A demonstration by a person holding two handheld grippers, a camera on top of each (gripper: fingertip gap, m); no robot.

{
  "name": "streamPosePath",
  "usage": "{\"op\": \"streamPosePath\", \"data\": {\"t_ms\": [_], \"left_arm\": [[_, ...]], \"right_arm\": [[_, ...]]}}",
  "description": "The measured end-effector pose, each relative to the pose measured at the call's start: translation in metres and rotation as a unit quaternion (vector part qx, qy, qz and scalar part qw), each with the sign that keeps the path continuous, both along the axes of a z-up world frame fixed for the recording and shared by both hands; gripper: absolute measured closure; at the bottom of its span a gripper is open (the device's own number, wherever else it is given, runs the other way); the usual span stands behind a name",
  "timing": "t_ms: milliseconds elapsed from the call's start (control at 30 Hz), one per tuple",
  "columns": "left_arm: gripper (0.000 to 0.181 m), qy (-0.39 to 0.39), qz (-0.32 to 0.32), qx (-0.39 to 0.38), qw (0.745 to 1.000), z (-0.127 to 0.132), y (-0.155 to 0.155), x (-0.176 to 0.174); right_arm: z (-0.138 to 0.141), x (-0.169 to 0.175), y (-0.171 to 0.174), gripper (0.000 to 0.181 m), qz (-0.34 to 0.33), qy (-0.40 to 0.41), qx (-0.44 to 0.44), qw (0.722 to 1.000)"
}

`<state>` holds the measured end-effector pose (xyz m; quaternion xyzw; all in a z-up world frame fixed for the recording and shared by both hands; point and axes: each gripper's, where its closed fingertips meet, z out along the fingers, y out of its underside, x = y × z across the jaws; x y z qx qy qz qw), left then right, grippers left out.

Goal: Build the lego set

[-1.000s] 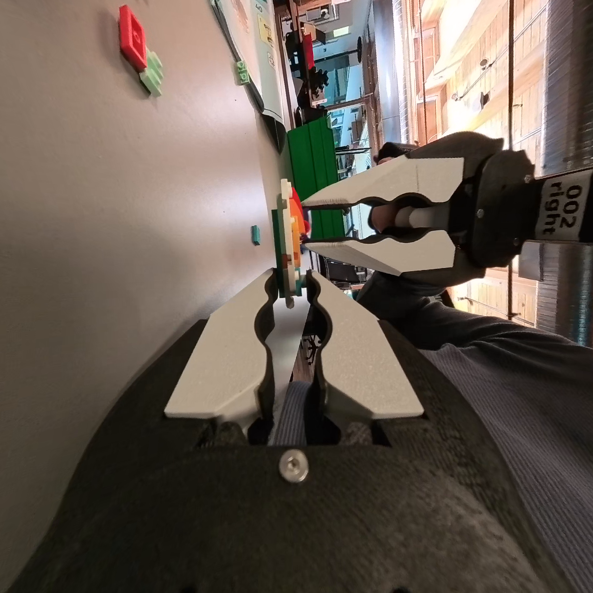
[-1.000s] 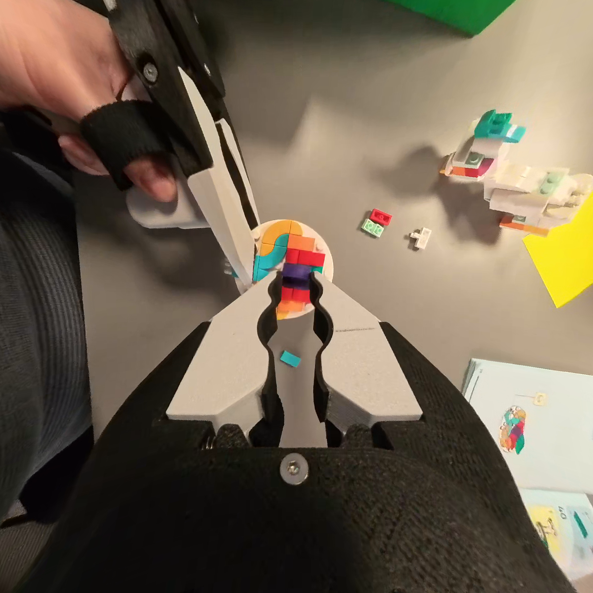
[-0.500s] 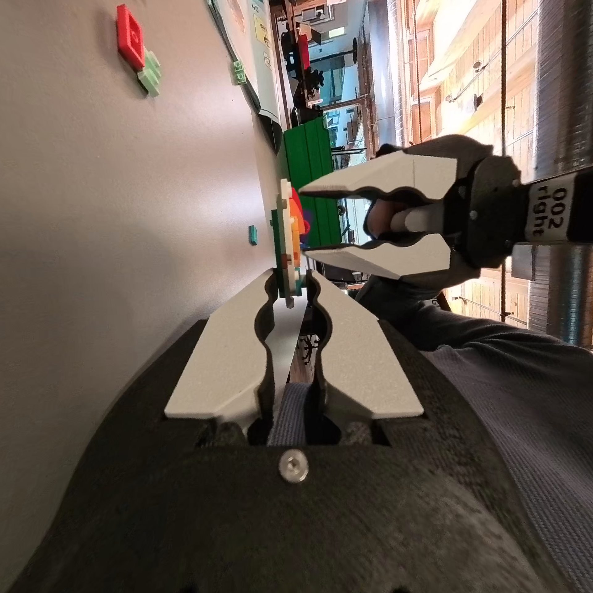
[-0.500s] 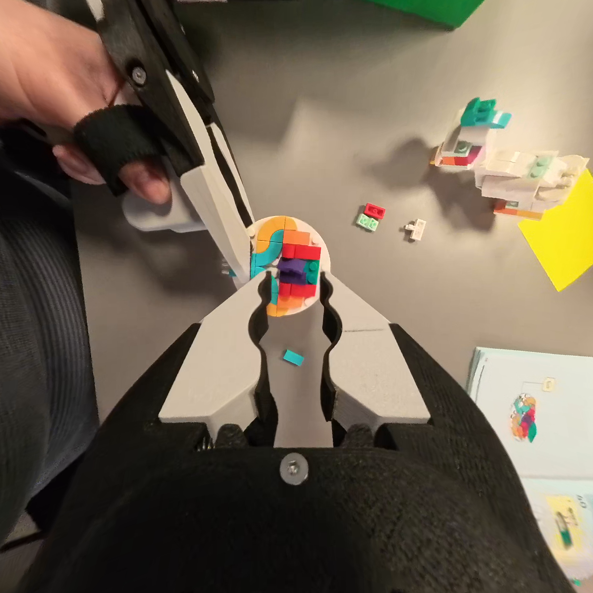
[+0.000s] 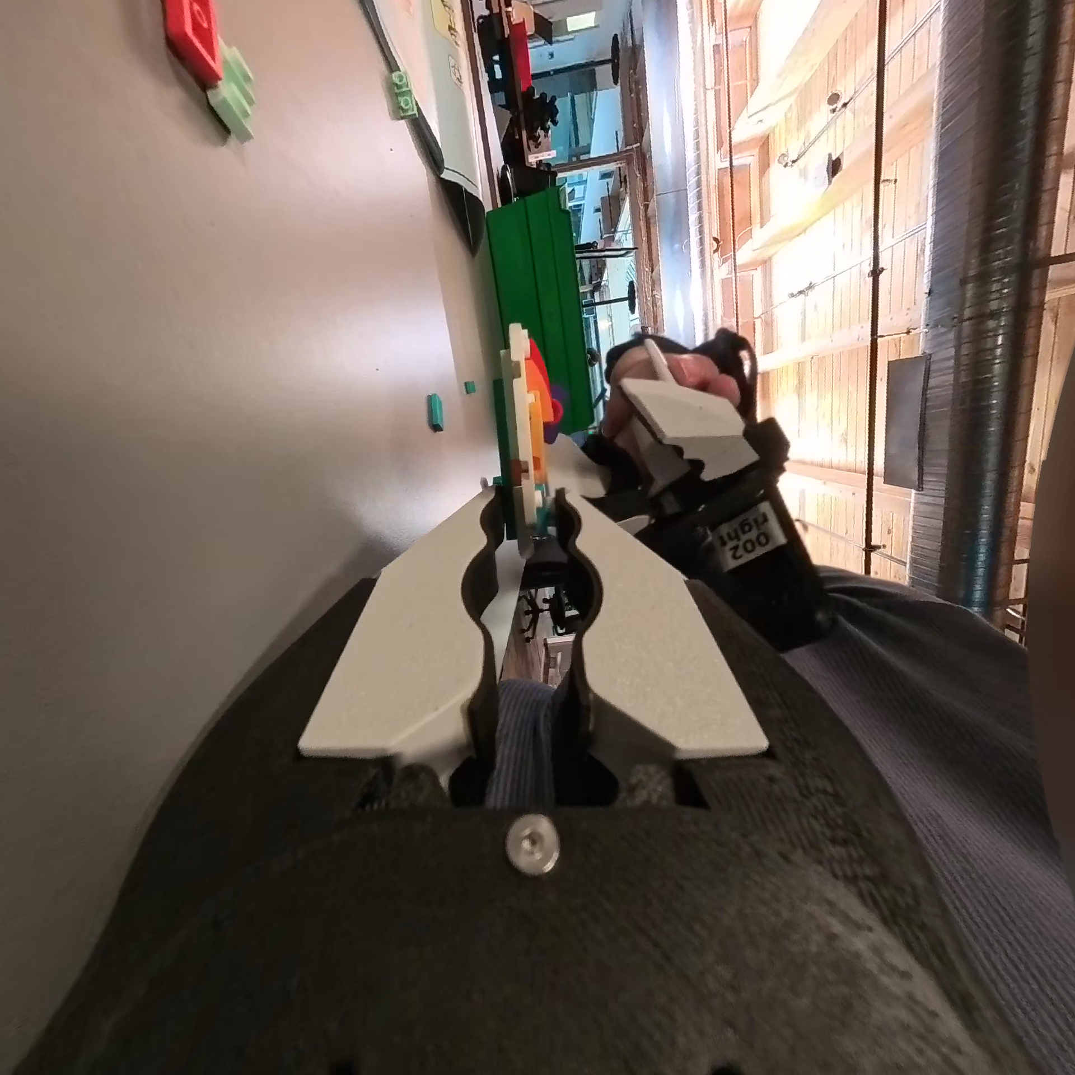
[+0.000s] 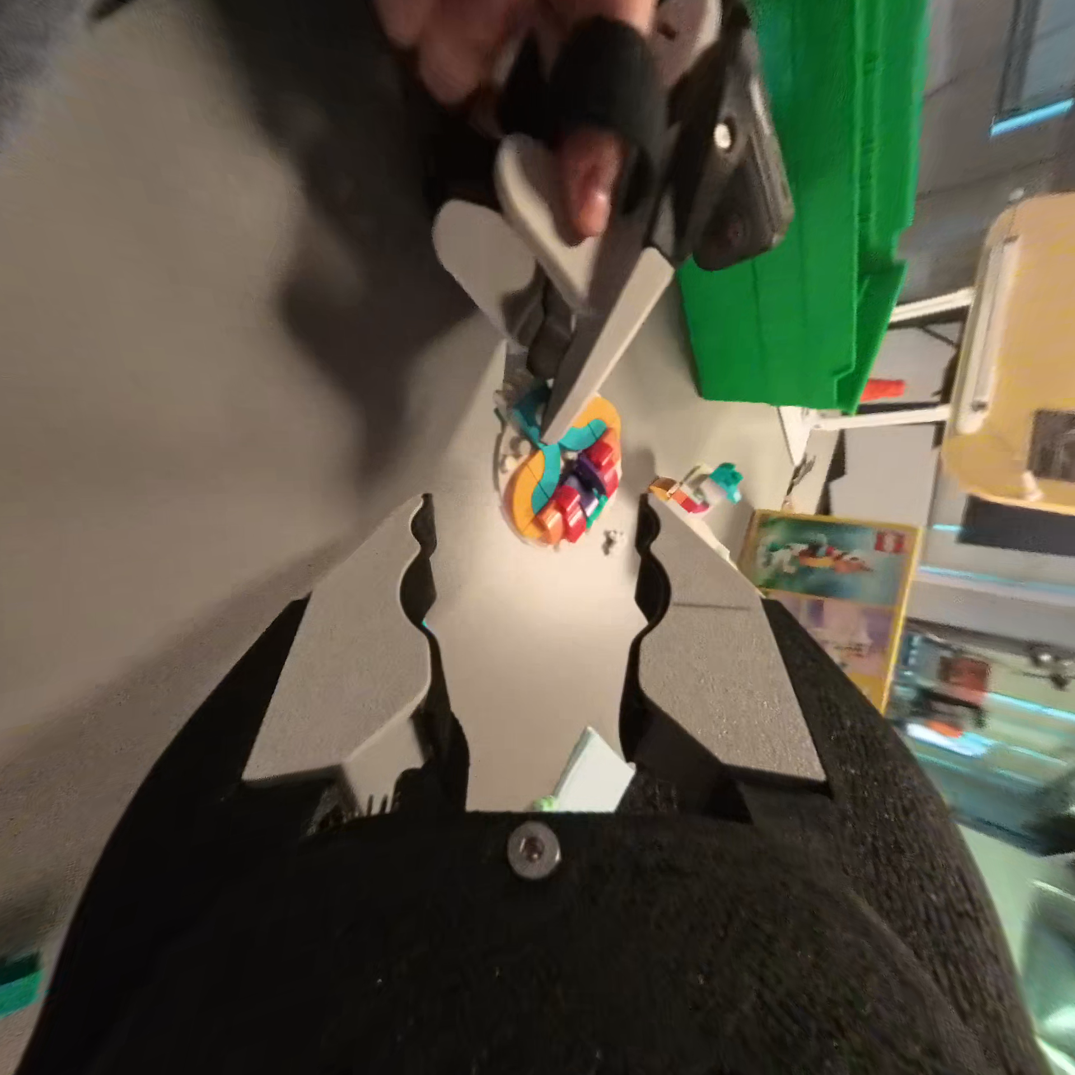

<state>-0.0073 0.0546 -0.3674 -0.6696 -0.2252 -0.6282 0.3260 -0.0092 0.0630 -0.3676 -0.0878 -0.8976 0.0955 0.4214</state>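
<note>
A round white lego disc (image 6: 559,483) carries orange, teal, red and purple bricks on top. My left gripper (image 5: 526,500) is shut on the disc's rim and holds it flat, close over the grey table (image 5: 232,349). In the left wrist view the disc (image 5: 523,419) shows edge-on, with a green plate under it. In the right wrist view the left gripper (image 6: 547,430) bites the disc's far edge. My right gripper (image 6: 532,506) is open wide and empty, short of the disc. One of its fingers (image 5: 686,422) shows tilted to the right of the disc.
A green bin (image 6: 803,232) stands behind the disc. A white lego model (image 6: 704,488) and the set's box (image 6: 826,558) lie to the right. A small white piece (image 6: 609,541), a red brick (image 5: 195,35), a light green brick (image 5: 232,99) and a teal brick (image 5: 434,413) lie loose. A booklet corner (image 6: 593,773) shows between my right fingers. Both grippers' tips are close together, under 4 cm apart.
My right gripper opened wide, drew back off the disc's bricks and swung over to a tilted pose. My left gripper kept its hold on the disc.
</note>
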Motion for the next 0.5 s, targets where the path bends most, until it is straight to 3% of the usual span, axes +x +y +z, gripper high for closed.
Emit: {"op": "streamPosePath", "data": {"t_ms": [500], "left_arm": [[0.166, -0.001, -0.002, 0.001, 1.0, 0.0, 0.0, 0.0]], "right_arm": [[-0.015, -0.001, -0.008, 0.12, 0.029, -0.031, 0.001, 0.999]]}}
